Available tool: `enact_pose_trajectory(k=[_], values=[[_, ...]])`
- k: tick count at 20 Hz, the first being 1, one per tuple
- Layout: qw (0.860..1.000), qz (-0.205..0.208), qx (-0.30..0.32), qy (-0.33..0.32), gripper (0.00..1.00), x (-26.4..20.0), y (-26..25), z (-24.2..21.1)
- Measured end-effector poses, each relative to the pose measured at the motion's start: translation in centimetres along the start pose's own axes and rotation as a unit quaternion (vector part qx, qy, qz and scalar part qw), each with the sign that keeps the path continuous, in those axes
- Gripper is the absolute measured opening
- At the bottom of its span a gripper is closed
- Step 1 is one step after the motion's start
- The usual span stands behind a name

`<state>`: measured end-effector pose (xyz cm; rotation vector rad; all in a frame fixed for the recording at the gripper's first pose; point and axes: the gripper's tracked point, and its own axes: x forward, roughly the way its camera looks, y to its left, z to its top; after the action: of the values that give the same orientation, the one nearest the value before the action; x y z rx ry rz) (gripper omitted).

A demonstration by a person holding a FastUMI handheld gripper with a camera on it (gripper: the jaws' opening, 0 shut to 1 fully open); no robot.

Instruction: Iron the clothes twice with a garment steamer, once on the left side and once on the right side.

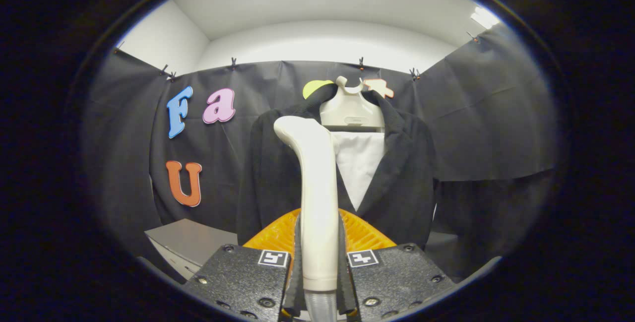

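One garment steamer (313, 188) stands upright in the gripper view, and the gripper (319, 257) is closed on its handle: both fingers press the lower part of the handle from the two sides. The steamer's head bends to the left at the top, in front of the left chest of the jacket (402, 178). A grey hose (320, 307) leaves the bottom of the handle between the fingers.

The clothes are beyond the fingers: one dark jacket, and one white shirt (359, 165) showing in the opening of the jacket. Both hang on one pale hanger (351, 108) against the booth's wall. I cannot tell if the steamer head touches the cloth or is only near it.

I think several things could go wrong from here. The handle is smooth and tall, so it could turn or tilt in the grip when the head is pushed on the cloth. The hanging jacket can swing away from the head, and then the pass does not press it. The hose may also pull on the handle during a long stroke.

One grey box (191, 240) stands low on the left, beside the jacket.
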<state>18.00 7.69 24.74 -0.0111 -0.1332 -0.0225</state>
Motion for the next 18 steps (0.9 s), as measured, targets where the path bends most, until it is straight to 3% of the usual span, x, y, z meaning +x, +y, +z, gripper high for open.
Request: enact_pose_trajectory(k=[18], values=[[0.994, -0.03, -0.068, 0.082, 0.3, -5.0, -1.1, -13.0]])
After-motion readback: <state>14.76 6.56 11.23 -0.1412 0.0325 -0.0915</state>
